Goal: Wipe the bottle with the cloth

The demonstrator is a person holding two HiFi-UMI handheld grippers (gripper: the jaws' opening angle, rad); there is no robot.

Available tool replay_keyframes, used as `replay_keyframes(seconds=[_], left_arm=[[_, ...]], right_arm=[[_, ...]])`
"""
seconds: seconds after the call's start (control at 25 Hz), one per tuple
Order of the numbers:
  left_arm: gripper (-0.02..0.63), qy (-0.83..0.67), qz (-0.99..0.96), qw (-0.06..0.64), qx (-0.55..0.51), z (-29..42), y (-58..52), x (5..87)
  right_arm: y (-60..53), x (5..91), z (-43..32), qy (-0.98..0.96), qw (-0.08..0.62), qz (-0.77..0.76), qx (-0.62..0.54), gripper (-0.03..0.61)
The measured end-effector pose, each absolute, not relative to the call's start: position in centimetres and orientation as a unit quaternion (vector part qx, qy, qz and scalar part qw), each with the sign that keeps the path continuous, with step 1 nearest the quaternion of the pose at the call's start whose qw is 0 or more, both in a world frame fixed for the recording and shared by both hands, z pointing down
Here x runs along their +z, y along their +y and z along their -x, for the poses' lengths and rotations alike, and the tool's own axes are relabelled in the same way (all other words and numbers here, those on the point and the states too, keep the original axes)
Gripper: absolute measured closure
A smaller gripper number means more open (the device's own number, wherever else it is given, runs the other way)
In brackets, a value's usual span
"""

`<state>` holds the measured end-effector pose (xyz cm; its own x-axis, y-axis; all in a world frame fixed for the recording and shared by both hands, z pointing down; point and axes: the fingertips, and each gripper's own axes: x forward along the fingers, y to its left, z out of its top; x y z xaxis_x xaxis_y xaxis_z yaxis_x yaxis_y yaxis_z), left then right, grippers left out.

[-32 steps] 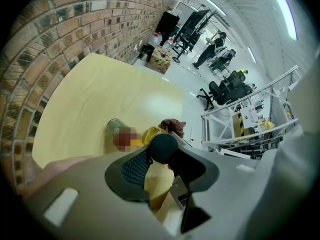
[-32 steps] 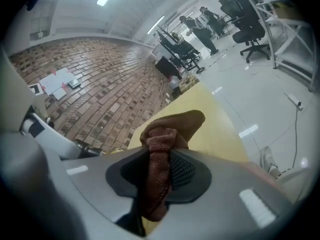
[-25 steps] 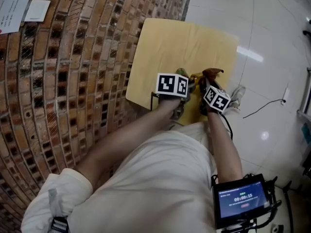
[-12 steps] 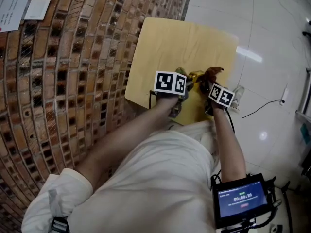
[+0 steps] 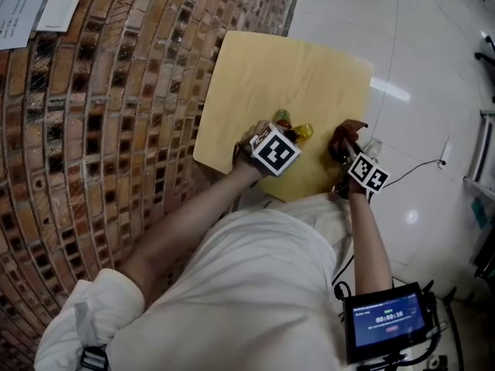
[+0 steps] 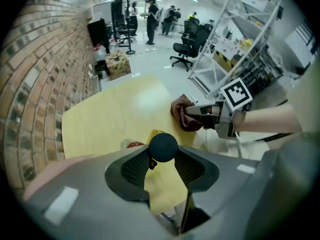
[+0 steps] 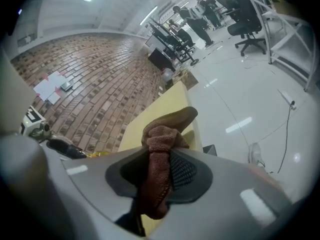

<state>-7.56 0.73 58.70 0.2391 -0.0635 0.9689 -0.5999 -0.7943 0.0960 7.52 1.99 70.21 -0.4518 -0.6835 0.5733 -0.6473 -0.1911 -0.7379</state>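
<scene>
Near the front edge of the square, pale yellow wooden tabletop (image 5: 286,76), seen from the head view, the left tongs (image 5: 285,132) pointed steeply down over a small bottle (image 5: 302,131) with yellow contents. The bottle showed just past the marker cube. The right tongs (image 5: 346,147) sat well apart from it at the tabletop's right corner, with a bunched reddish-brown terry cloth (image 5: 348,130) at their tip. A curved brown brick wall (image 5: 100,130) ran along the left, and a glossy white tiled floor (image 5: 433,68) lay to the right.

Along the left gripper view, the left tongs (image 6: 162,156) were partly closed, both pads pressing on the bottle (image 6: 163,147) at its dark, ribbed round cap (yellow and a spot of red showed just behind it). Beyond them the right tongs (image 6: 192,116) held the cloth (image 6: 181,113) at the tabletop's (image 6: 115,114) far edge, clear of the bottle.

Along the right gripper view, the right tongs (image 7: 160,164) were closed tight on the cloth (image 7: 162,134). A strip of it hung down between the pads, and a wad stood up above them. The tabletop (image 7: 165,109) lay behind, against the brick wall (image 7: 100,79).
</scene>
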Motion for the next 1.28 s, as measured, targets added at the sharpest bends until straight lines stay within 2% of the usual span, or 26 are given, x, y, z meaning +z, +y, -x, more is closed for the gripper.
replay_keyframes(seconds=[0.36, 0.68, 1.08, 1.28], left_arm=[[0.442, -0.072, -0.750, 0.122, 0.646, 9.3, 4.2, 59.1], [0.433, -0.062, -0.758, -0.008, 0.649, 10.6, 5.1, 59.2], [0.431, -0.085, -0.771, -0.016, 0.631, 10.7, 5.5, 58.9], [0.422, -0.105, -0.784, 0.029, 0.611, 10.5, 5.1, 58.6]], right_arm=[[3.2, 70.0, -5.2, 0.649, 0.002, 0.506, -0.568, 0.480], [5.1, 70.7, -4.2, 0.651, -0.021, 0.498, -0.573, 0.480], [5.2, 70.6, -3.9, 0.656, -0.034, 0.498, -0.567, 0.480], [5.5, 71.3, -3.7, 0.657, -0.038, 0.493, -0.569, 0.480]])
